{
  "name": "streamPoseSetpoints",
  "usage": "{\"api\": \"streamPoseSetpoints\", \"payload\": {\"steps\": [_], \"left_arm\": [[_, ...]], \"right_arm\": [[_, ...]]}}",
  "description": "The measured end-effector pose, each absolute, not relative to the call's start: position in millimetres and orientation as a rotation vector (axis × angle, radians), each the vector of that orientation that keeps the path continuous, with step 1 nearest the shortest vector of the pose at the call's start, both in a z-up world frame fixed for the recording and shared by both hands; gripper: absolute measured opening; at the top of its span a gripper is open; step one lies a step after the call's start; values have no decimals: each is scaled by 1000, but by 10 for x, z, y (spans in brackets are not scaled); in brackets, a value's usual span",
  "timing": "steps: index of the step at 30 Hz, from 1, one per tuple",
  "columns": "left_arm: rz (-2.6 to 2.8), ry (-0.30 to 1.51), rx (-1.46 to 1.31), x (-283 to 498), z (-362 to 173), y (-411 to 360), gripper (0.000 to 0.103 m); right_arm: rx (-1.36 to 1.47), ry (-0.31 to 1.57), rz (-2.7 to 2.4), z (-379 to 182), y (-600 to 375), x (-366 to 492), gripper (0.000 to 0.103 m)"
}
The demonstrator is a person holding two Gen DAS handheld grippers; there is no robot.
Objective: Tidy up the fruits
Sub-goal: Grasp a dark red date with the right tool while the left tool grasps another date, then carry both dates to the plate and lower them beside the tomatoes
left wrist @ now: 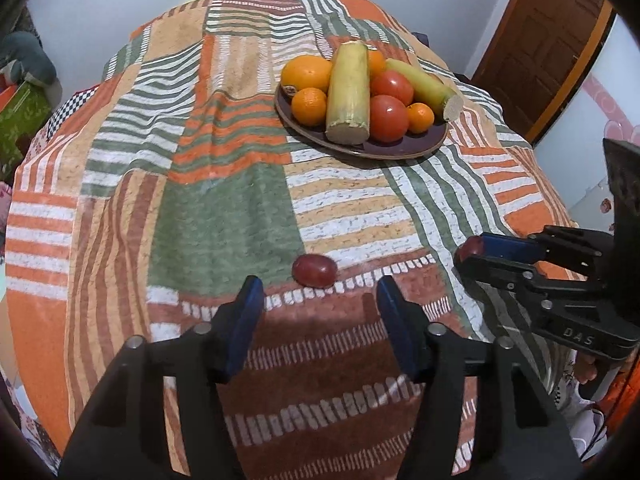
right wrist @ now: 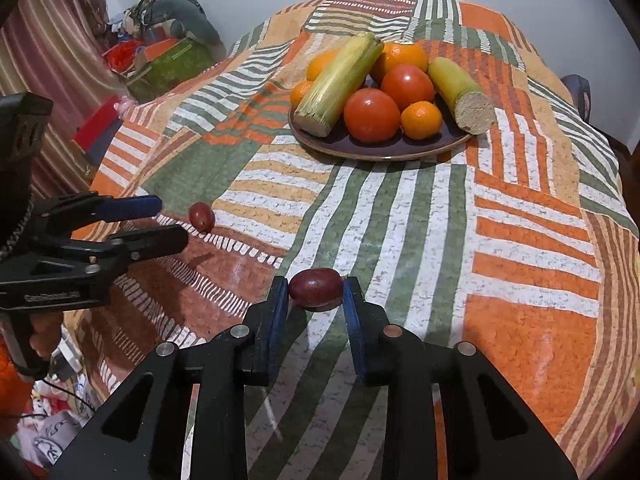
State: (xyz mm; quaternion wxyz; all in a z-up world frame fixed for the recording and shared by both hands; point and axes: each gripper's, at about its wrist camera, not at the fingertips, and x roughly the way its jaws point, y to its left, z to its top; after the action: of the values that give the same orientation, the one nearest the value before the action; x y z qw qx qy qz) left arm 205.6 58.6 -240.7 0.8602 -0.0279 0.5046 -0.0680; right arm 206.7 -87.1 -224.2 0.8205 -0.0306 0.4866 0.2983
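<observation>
1. My right gripper (right wrist: 315,292) is clamped on one red grape (right wrist: 316,291), near side of the plate (right wrist: 380,152).
2. My left gripper (left wrist: 320,300) is partly open, empty; second grape (left wrist: 315,271) just beyond its tips, also short of the plate.

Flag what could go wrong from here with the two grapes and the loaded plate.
1. The right gripper is shut on a small round grape; it may squash or pop out.
2. The left gripper is open behind the other grape, which could roll off if nudged.
3. The plate is piled high, so added grapes may roll off.
</observation>
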Motion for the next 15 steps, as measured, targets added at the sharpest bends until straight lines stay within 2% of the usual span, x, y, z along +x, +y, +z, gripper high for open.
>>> {"api": "streamPoseSetpoints", "payload": {"steps": [2,4,8,15], "left_arm": [[-142,1057,-49,2103,-2428,570,56],[-142,1060,-44,2143,-2449,563,49],[-132,1067,-35,2222,-2505,561,46],[-125,1071,-29,2294,-2600,555,30]], "right_arm": [[-59,1030,636,-2214,-894,2075,26],[-54,1023,636,-2190,-906,2082,26],[-41,1007,634,-2131,-953,2097,26],[-25,1001,621,-2105,-1014,2138,26]]}}
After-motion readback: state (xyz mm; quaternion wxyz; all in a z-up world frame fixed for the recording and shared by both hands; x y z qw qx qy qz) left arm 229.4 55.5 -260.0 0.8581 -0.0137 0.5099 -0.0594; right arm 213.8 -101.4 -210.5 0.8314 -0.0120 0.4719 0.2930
